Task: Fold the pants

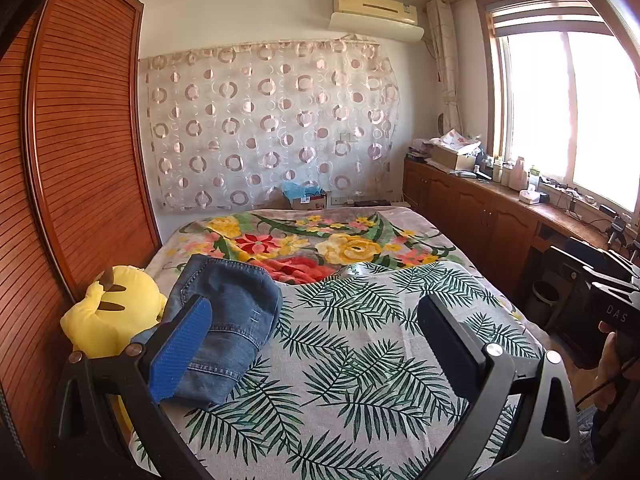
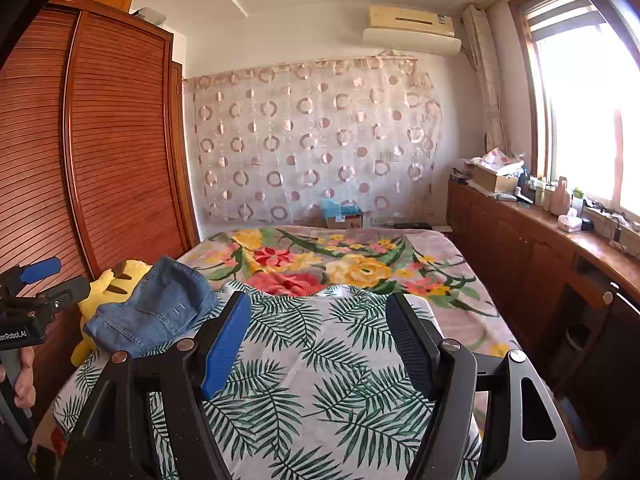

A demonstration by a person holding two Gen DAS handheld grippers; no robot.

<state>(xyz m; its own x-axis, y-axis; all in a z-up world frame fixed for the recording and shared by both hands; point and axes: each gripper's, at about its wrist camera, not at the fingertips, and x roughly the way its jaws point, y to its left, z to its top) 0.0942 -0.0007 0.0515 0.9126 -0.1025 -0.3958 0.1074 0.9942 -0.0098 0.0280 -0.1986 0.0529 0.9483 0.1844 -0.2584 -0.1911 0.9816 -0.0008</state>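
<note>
Blue denim pants lie folded in a compact pile at the bed's left side, partly on a yellow plush toy. They also show in the right wrist view. My left gripper is open and empty above the palm-leaf sheet, its left finger in front of the pants' near edge. My right gripper is open and empty over the sheet, right of the pants. The left gripper also shows at the left edge of the right wrist view.
A floral blanket covers the far half of the bed. A slatted wooden wardrobe stands close on the left. A low wooden cabinet with clutter runs along the right under the window. A cardboard box sits behind the bed.
</note>
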